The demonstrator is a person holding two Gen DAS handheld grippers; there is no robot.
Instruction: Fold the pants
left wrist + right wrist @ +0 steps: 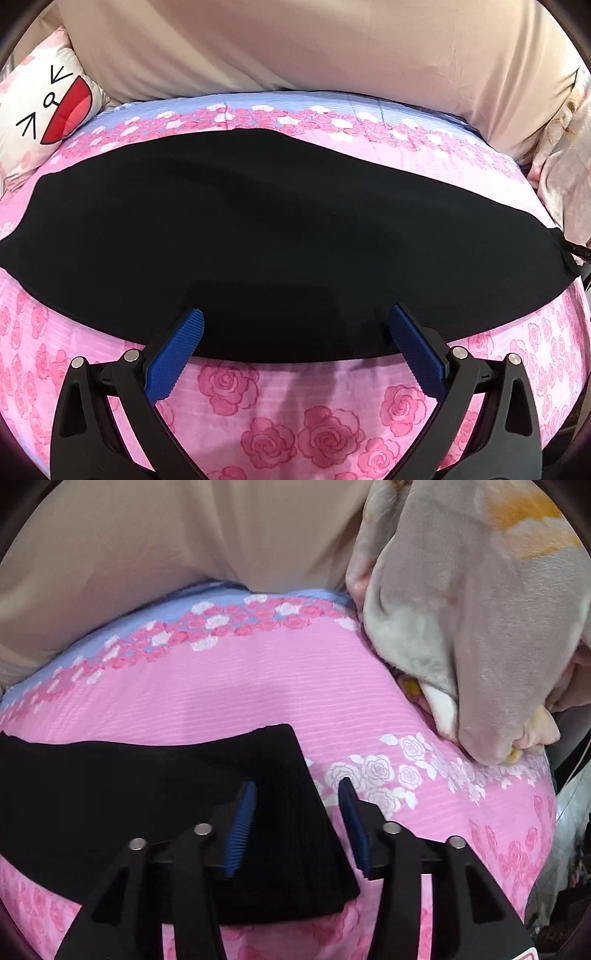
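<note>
Now the black pants (236,236) lie flat across the rose-print bedspread (295,417), long axis running left to right, already doubled into one long band by the look of it. The left gripper (295,325) hangs wide open over the near edge at mid-length, holding nothing. The right gripper (297,794) is partly open, astride the ribbed right end (291,812), one finger (243,819) over cloth, the other over bedspread, nothing pinched. The right one sits nearer an end, so it looks best placed to carry it leftward.
</note>
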